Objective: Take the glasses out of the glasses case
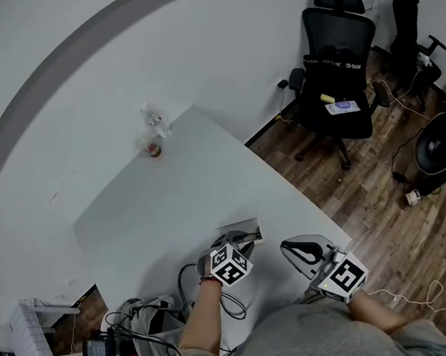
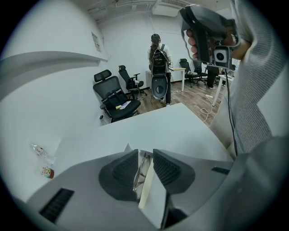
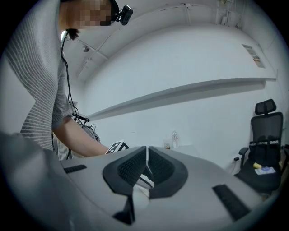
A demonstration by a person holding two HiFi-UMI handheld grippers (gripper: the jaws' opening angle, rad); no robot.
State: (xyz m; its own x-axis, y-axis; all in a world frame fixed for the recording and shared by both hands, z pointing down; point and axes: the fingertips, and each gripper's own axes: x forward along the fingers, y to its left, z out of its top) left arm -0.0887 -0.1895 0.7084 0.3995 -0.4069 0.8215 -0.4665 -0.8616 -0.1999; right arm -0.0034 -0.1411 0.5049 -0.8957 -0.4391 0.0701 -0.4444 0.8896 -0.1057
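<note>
My left gripper (image 1: 246, 244) hovers over the near edge of the white table (image 1: 177, 195), shut on a white glasses case (image 1: 242, 229). In the left gripper view the case's white flap (image 2: 147, 191) and the thin wire-framed glasses (image 2: 141, 170) stand on edge between the ribbed pads (image 2: 124, 169) of my left gripper (image 2: 145, 159). My right gripper (image 1: 291, 248) hangs a short way to the right of the case, apart from it. Its jaws are shut on nothing in the right gripper view (image 3: 147, 158), with a bit of the white case (image 3: 143, 182) beyond them.
A clear plastic bottle (image 1: 154, 123) and a small cup (image 1: 153, 149) stand at the table's far corner. A black office chair (image 1: 336, 46) stands on the wood floor to the right. Cables and gear (image 1: 138, 337) crowd the floor at the left. A person (image 2: 157, 54) stands far off.
</note>
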